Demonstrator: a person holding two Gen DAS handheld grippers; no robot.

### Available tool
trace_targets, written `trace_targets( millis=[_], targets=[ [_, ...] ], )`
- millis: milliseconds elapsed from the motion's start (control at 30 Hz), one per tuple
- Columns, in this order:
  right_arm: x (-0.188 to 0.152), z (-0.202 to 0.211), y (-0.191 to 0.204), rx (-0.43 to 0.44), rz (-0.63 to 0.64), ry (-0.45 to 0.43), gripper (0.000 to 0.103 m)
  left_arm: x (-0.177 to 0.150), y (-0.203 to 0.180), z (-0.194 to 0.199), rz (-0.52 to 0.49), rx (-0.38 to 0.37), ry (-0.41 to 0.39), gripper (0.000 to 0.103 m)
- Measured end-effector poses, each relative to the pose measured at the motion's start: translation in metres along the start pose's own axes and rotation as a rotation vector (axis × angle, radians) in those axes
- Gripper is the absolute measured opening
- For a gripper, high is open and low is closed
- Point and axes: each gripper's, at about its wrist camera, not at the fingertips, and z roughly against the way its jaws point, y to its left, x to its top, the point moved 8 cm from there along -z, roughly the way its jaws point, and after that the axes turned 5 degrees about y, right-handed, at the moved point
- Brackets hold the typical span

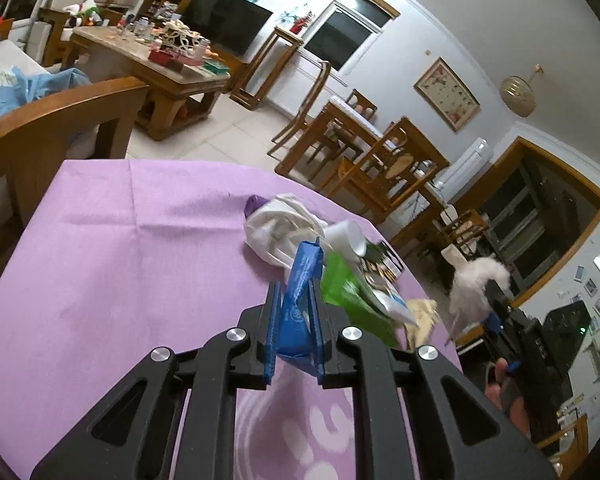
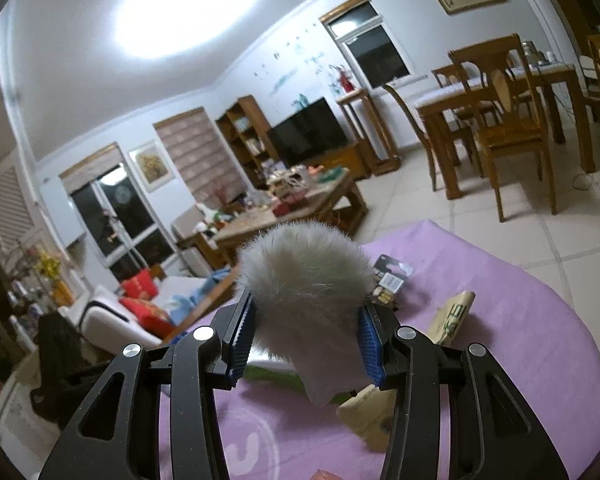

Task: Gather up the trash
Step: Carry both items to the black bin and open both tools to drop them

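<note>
Blue wrapper (image 1: 300,304) pinched in left tool (image 1: 294,292), grey fluffy pompom (image 2: 306,280) clamped in right tool (image 2: 306,320)

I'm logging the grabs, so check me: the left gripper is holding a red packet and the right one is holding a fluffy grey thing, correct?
Not quite. The packet in the left gripper is blue, not red, as the left wrist view shows. The rest holds: the right gripper has its jaws closed on the fluffy grey thing.

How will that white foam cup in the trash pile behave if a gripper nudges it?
The white foam cup lies on its side, so it will probably roll or skid. It looks very light, likely easily knocked off the crumpled white bag it leans on. Thin walls may dent under a firm pinch.
</note>
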Motion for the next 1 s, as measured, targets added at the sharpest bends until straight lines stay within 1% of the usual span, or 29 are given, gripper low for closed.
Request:
trace_targets(
  millis=[100,167,300,367,467,567,667,700,767,800,933,1000],
  targets=[
    [-0.005,0.018,0.0,0.027,-0.014,0.007,0.045,-0.005,-0.005,0.014,-0.013,-0.012,0.007,0.014],
    [-0.009,0.039,0.0,0.017,0.016,0.003,0.045,-0.006,-0.012,0.02,-0.026,-0.026,0.007,0.014],
    [-0.017,0.091,-0.005,-0.014,0.054,-0.003,0.045,-0.014,-0.056,0.025,-0.096,-0.077,0.017,0.014],
    [-0.015,0.128,-0.014,-0.039,0.056,-0.03,0.045,-0.017,-0.082,0.021,-0.139,-0.112,0.027,0.014],
    [-0.017,0.179,-0.03,-0.092,0.04,-0.074,0.045,-0.026,-0.129,0.01,-0.204,-0.174,0.054,0.014],
    [-0.021,0.233,-0.058,-0.174,0.014,-0.124,0.045,-0.043,-0.184,-0.013,-0.28,-0.25,0.107,0.014],
    [-0.025,0.284,-0.09,-0.267,-0.016,-0.171,0.045,-0.065,-0.227,-0.032,-0.336,-0.316,0.159,0.014],
    [-0.028,0.306,-0.104,-0.307,-0.033,-0.191,0.045,-0.076,-0.247,-0.04,-0.361,-0.348,0.184,0.014],
    [-0.032,0.333,-0.124,-0.354,-0.068,-0.218,0.045,-0.097,-0.281,-0.055,-0.406,-0.397,0.227,0.014],
    [-0.035,0.353,-0.138,-0.385,-0.095,-0.236,0.045,-0.106,-0.294,-0.06,-0.42,-0.416,0.243,0.014],
    [-0.049,0.406,-0.188,-0.481,-0.175,-0.289,0.045,-0.146,-0.344,-0.088,-0.469,-0.498,0.329,0.014],
    [-0.057,0.425,-0.207,-0.515,-0.202,-0.306,0.045,-0.168,-0.368,-0.102,-0.492,-0.533,0.376,0.014]
  ],
)
